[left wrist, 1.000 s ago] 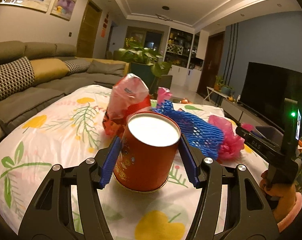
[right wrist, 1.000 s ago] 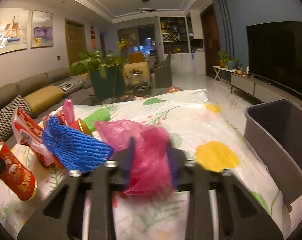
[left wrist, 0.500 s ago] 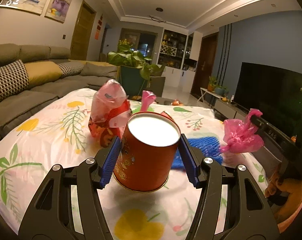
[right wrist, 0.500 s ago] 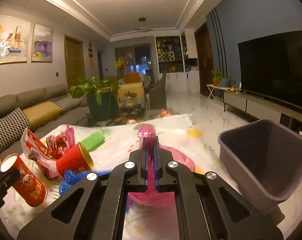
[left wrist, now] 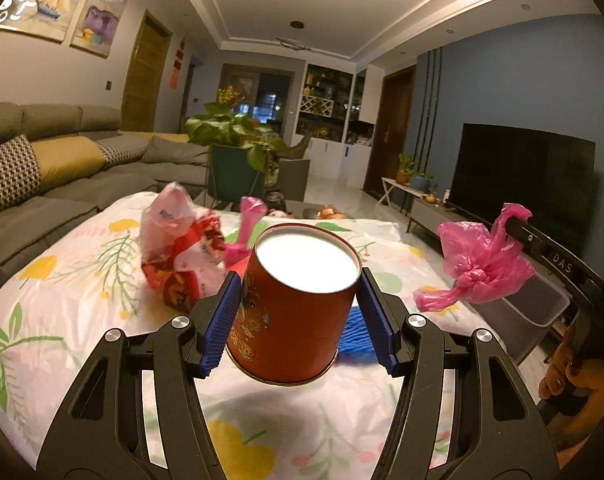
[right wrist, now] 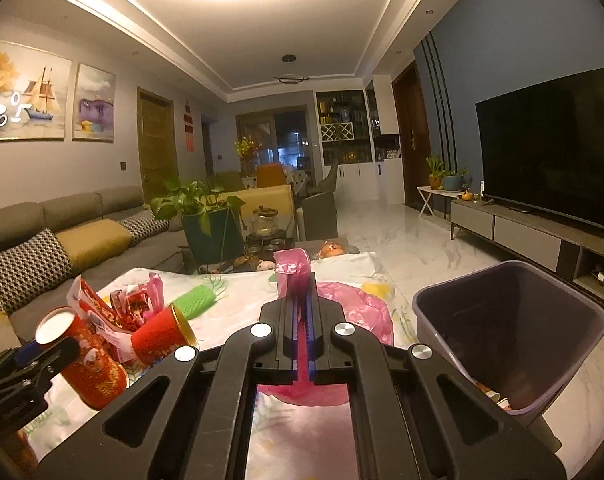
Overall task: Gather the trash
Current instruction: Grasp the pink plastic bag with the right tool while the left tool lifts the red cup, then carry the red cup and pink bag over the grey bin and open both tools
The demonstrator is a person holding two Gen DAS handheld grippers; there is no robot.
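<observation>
Pink plastic bag [left wrist: 483, 266] hangs off the right gripper [right wrist: 301, 322], whose jaws are pinched together on a gathered fold of it; it's in the air w/ the rest drooping below, over the desk edge near the bin. Judging by look: v. light, limp, slippery film, so a pinch on a bunched or knotted part is the safest hold; a loose single layer could slide out. The knotted tail dangles free and could snag the bin rim.

Red can [left wrist: 300, 304] sits between the blue pads [left wrist: 218, 326] of the left gripper [left wrist: 298, 320], clamped across its side wall, tilted, pale end toward the lens, lifted off the desk. Prob. stiff, light, smooth-sided; a mid-body grip seems right, too hard a squeeze may dent it.

Grey bin [right wrist: 509, 334] stands just beside the desk [left wrist: 62, 280] on the right, open top; mostly empty, w/ a few small scraps at the bottom corner, can't tell what they are.

Left on the floral cloth: crumpled red-white wrappers [right wrist: 102, 308], second red cup [right wrist: 164, 330] on its side, green foam net [right wrist: 200, 298], blue foam net [left wrist: 353, 334] behind the can. All look light & soft.
</observation>
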